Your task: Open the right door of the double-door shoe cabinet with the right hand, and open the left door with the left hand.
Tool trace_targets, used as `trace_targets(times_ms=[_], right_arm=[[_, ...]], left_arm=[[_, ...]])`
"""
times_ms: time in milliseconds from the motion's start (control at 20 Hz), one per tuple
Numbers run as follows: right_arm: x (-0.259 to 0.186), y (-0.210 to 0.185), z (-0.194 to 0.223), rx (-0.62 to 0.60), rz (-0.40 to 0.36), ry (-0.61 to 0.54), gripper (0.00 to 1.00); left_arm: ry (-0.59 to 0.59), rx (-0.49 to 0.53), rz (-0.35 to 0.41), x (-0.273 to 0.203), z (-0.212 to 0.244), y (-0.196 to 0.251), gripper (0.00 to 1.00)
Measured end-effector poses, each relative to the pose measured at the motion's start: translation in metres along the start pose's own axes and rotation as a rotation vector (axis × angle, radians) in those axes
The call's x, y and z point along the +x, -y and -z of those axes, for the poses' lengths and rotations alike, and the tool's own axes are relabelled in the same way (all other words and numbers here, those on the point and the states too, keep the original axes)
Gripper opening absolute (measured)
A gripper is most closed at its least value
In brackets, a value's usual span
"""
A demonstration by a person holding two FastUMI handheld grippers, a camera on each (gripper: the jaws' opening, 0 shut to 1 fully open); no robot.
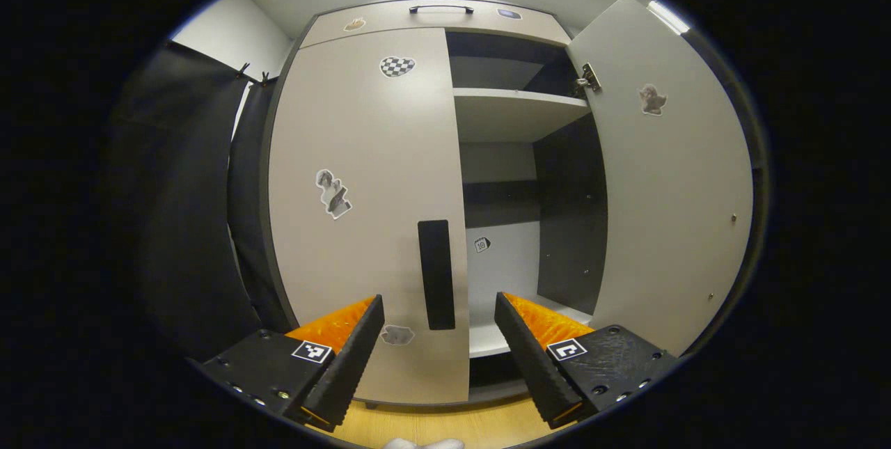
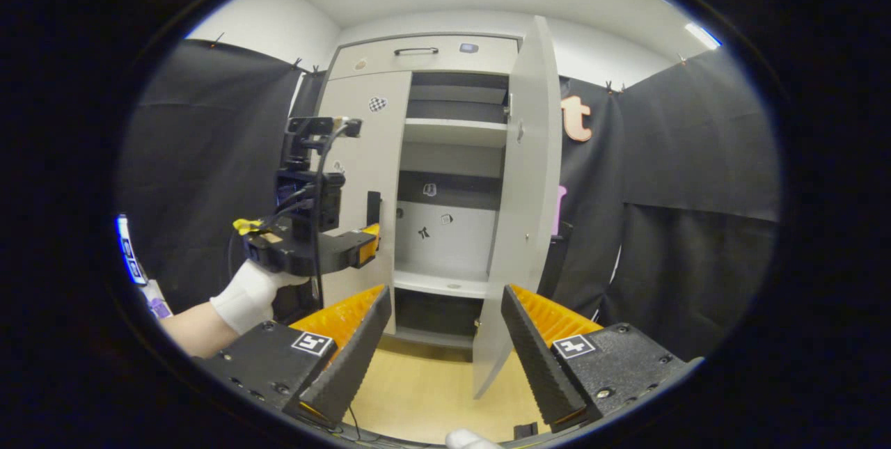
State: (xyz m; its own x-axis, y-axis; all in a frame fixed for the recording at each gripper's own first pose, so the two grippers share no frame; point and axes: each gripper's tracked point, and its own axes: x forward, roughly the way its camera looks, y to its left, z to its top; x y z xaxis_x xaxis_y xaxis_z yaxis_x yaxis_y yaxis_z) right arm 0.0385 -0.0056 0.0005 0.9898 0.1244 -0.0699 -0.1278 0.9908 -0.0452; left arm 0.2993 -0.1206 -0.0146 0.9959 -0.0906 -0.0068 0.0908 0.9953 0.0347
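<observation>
Jaws apart before upright closed left door (image 1: 369,212).

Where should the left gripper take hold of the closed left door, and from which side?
Judging by its pose, grip the left door at its free inner edge, by the dark vertical handle strip. Come straight from the front: the left gripper is open and lined up there, and the swung-out right door leaves that edge exposed.
</observation>
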Motion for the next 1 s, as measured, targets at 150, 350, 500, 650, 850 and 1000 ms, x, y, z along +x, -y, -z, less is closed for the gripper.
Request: trace_targets(times_ms=[150, 350, 500, 650, 850, 1000], right_arm=[[0.009, 0.001, -0.003, -0.018, 0.002, 0.002, 0.99], [0.016, 0.007, -0.002, -0.026, 0.011, -0.007, 1.00], [0.021, 0.008, 0.000, -0.032, 0.010, -0.008, 1.00], [0.023, 0.007, 0.003, -0.039, 0.003, -0.018, 0.99], [0.024, 0.009, 0.002, -0.048, 0.000, -0.017, 1.00], [0.025, 0.009, 0.002, -0.050, -0.005, -0.013, 1.00]], left_arm=[[-0.003, -0.015, 0.004, 0.025, 0.004, 0.004, 0.96], [0.000, -0.049, -0.013, 0.049, 0.008, 0.003, 0.82], [-0.027, -0.064, -0.018, 0.062, 0.017, 0.001, 0.81], [-0.016, -0.066, -0.022, 0.071, 0.018, 0.000, 0.56], [-0.051, -0.077, -0.031, 0.079, 0.028, -0.005, 0.36], [-0.033, -0.066, -0.035, 0.079, 0.025, -0.007, 0.33]])
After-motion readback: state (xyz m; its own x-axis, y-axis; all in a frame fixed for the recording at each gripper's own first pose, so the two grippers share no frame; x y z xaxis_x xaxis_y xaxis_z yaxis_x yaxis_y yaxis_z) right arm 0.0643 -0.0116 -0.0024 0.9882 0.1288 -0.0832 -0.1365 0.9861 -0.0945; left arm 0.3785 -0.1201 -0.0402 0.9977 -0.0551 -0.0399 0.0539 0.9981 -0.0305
